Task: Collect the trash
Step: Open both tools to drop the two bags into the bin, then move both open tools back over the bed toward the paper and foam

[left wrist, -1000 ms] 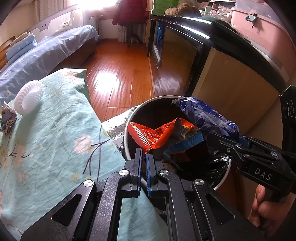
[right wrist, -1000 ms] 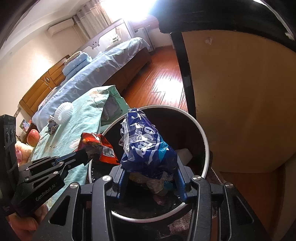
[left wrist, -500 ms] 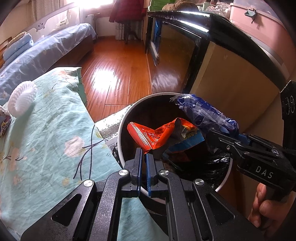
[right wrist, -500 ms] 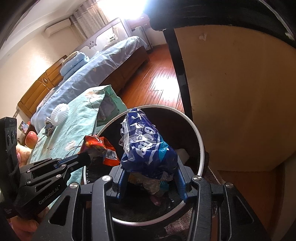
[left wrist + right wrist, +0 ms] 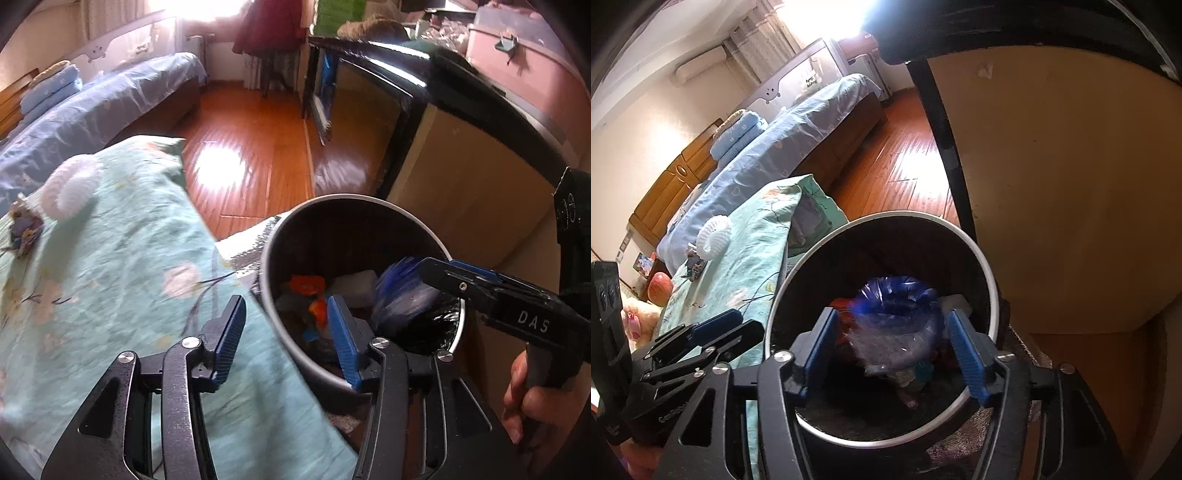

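1. Both wrappers are released over the bin (image 5: 991,291), which sits at the lower centre of each view; the drop looks done or nearly so.
2. The left gripper (image 5: 286,334) has just been opening; its jaws now stand apart with nothing between them. The orange wrapper (image 5: 308,291) lies inside the bin, beyond the right-hand pad.
3. The right gripper (image 5: 894,354) has also just been opening. The blue wrapper (image 5: 897,321) appears blurred between the spread pads, seemingly free of them and dropping into the bin, though the blur leaves contact uncertain.
4. The bin holds, besides the two wrappers, a white piece (image 5: 356,286) against its far wall, a black liner and some darker scraps too dim to name.
5. Left to do, by my judgement: a small crumpled scrap (image 5: 24,229) and a white frilly item (image 5: 70,186) lie on the green floral bedcover (image 5: 110,280) at the left of the frame; if they are trash, they remain to be collected.
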Available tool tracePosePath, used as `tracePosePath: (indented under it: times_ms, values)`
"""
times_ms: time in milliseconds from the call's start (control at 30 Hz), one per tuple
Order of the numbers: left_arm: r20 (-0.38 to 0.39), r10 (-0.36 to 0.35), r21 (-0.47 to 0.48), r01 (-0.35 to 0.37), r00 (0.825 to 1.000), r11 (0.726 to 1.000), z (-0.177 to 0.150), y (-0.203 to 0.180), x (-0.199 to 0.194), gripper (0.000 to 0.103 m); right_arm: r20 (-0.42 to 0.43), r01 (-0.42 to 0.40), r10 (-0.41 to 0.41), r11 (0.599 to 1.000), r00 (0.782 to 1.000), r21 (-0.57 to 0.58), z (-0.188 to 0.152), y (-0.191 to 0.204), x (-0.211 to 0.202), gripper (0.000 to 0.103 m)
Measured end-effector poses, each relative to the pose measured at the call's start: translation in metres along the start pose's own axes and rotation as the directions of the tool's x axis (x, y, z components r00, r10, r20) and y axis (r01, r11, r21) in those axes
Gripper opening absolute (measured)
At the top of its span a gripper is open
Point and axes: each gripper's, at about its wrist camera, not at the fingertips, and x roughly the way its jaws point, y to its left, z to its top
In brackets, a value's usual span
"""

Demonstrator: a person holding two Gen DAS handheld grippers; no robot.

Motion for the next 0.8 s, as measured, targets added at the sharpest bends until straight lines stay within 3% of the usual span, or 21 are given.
tracePosePath:
  times_ms: [167, 500, 800]
  values:
    - [0.024, 0.024, -0.063, -0.022, 0.999, 0.998, -0.017, 0.022, -0.019, 0.054, 0.010, -0.035, 0.036, 0.999, 0.999, -0.014, -0.003, 0.016, -0.002, 0.079]
    - [0.029, 0.116, -0.205, -0.108, 0.993, 0.973, -0.051, 0.088, -0.046, 0.059, -0.012, -0.108, 0.108, 0.988, 0.994, -0.108, -0.009, 0.077, 0.010, 0.084]
    - [0.024, 0.224, -0.314, -0.205, 0.974, 0.927, -0.071, 0.151, -0.074, 0.062, -0.065, -0.161, 0.152, 0.969, 0.986, -0.185, -0.017, 0.129, 0.033, 0.087]
